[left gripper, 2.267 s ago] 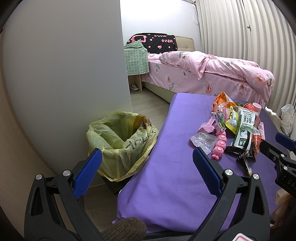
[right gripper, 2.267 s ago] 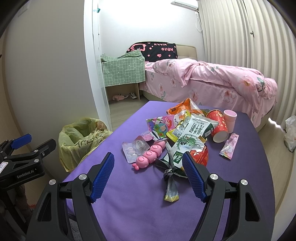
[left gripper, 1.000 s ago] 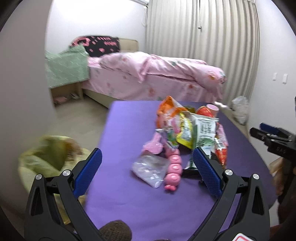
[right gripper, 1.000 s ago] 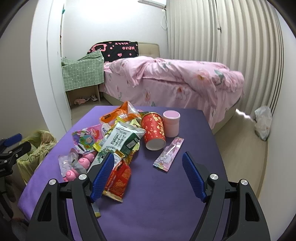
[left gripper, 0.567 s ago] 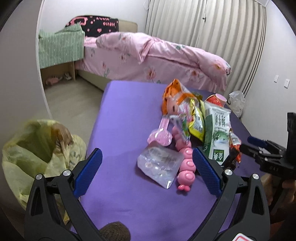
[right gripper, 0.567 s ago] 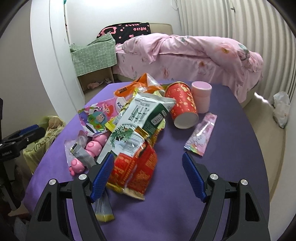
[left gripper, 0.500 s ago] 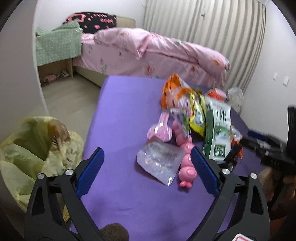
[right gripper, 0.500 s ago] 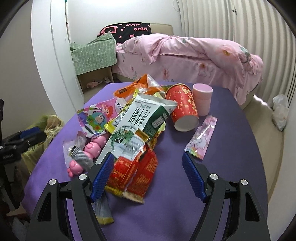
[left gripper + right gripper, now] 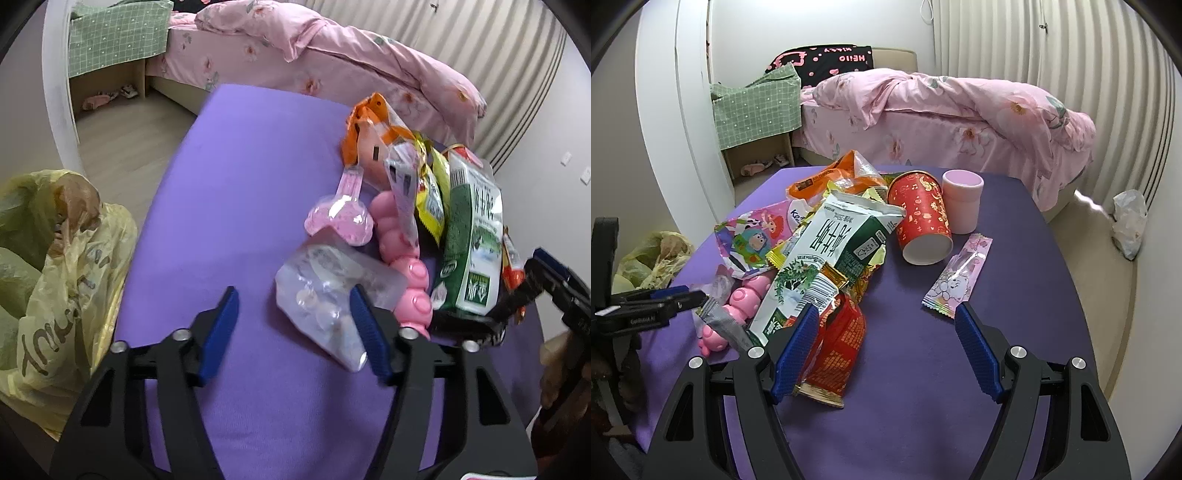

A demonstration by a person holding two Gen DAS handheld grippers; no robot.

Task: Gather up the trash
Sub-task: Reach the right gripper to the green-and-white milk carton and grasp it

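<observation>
A heap of trash lies on the purple table [image 9: 240,177]: a clear plastic blister pack [image 9: 325,291], a pink caterpillar toy [image 9: 402,258], a green-white carton [image 9: 827,254], a red wrapper [image 9: 838,350], a red paper cup [image 9: 919,221], a pink cup [image 9: 962,199], a pink sachet [image 9: 956,277] and an orange bag [image 9: 373,129]. My left gripper [image 9: 295,328] is open, its right finger over the blister pack's near edge. My right gripper [image 9: 886,354] is open and empty, its left finger by the red wrapper. A bin with a yellow bag [image 9: 48,266] stands left of the table.
A bed with a pink quilt [image 9: 945,110] lies behind the table. A white door frame [image 9: 690,122] and a green-covered stand [image 9: 757,107] are at the left. A white plastic bag [image 9: 1128,221] lies on the floor at the right.
My left gripper has moved forward and down towards the blister pack, and its jaws have narrowed. My right gripper has edged closer to the red wrapper.
</observation>
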